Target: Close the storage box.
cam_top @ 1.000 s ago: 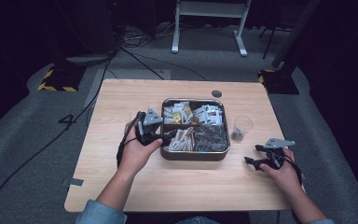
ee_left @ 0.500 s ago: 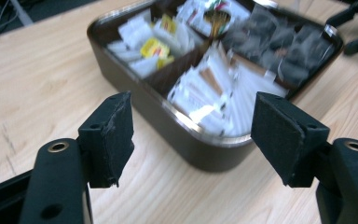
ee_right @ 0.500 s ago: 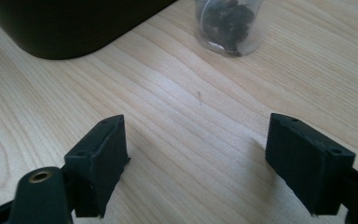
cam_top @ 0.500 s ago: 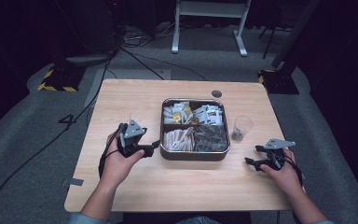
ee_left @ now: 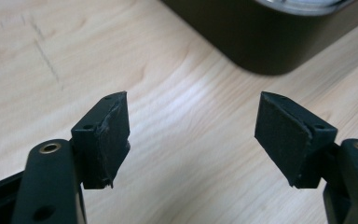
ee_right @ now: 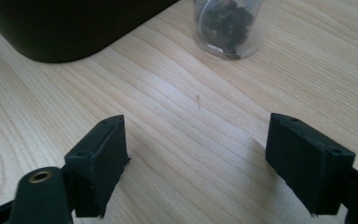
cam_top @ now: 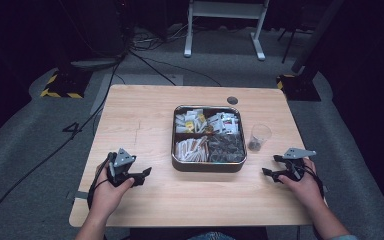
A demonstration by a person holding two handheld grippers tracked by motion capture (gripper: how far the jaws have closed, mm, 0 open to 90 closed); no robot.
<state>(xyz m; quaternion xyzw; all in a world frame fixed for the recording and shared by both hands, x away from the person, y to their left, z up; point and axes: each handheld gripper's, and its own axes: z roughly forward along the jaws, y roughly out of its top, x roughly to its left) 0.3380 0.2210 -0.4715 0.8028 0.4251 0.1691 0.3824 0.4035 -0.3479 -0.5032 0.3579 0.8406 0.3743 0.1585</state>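
Observation:
A metal tin (cam_top: 209,168) with several compartments of tea bags and sachets sits at the table's middle. A clear plastic cup (cam_top: 259,137) with something dark at its bottom stands just right of it. My left gripper (cam_top: 144,175) rests low on the table left of the tin, open, nothing between its jaws (ee_left: 193,140); the tin's dark wall (ee_left: 265,42) lies ahead of it. My right gripper (cam_top: 271,166) rests on the table right of the tin, open and empty (ee_right: 196,161), with the cup (ee_right: 227,25) and the tin's corner (ee_right: 65,28) ahead.
The wooden table (cam_top: 145,115) has bare wood left, front and right of the tin. A small dark round cap (cam_top: 232,100) sits near its far edge. Cables and a white stand (cam_top: 225,25) are on the floor beyond.
My left gripper has drawn back from the tin's left compartments to the table's front left and now rests there open. The right gripper has stayed put.

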